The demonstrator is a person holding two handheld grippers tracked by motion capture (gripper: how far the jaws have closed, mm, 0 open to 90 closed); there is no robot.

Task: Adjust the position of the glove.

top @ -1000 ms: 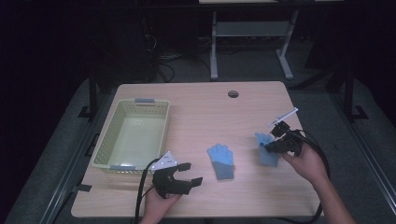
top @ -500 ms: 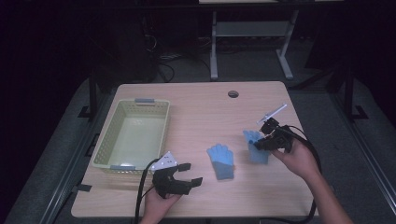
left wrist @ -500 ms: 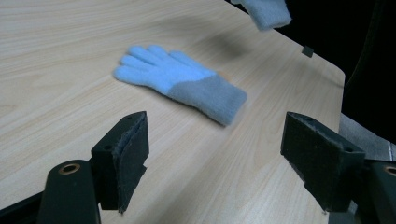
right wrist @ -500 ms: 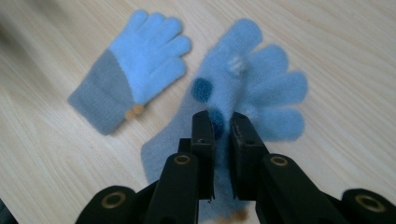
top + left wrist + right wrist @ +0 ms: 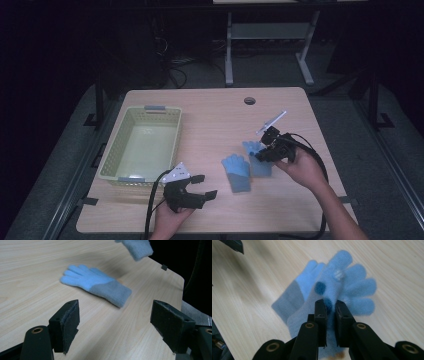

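Observation:
A plain light-blue glove (image 5: 236,172) with a grey cuff lies flat on the wooden table (image 5: 210,120). My right gripper (image 5: 261,156) is shut on a second blue glove (image 5: 251,148), held just right of the flat one. In the right gripper view the pads (image 5: 321,312) pinch this dotted glove (image 5: 347,285) near its cuff, and it hangs partly over the plain glove (image 5: 305,282). My left gripper (image 5: 200,192) rests near the front edge with its jaws wide apart. In the left gripper view they (image 5: 117,312) frame the plain glove (image 5: 97,282), and the held glove (image 5: 137,247) hangs at the top.
A pale green plastic basket (image 5: 116,142) stands on the left part of the table with nothing visible inside. A round cable hole (image 5: 249,100) is at the far edge. Cables trail from both grippers toward the front. The surroundings beyond the table are dark.
My right gripper has carried the dotted glove leftward, closer to the plain glove on the table. The left gripper has stayed where it was.

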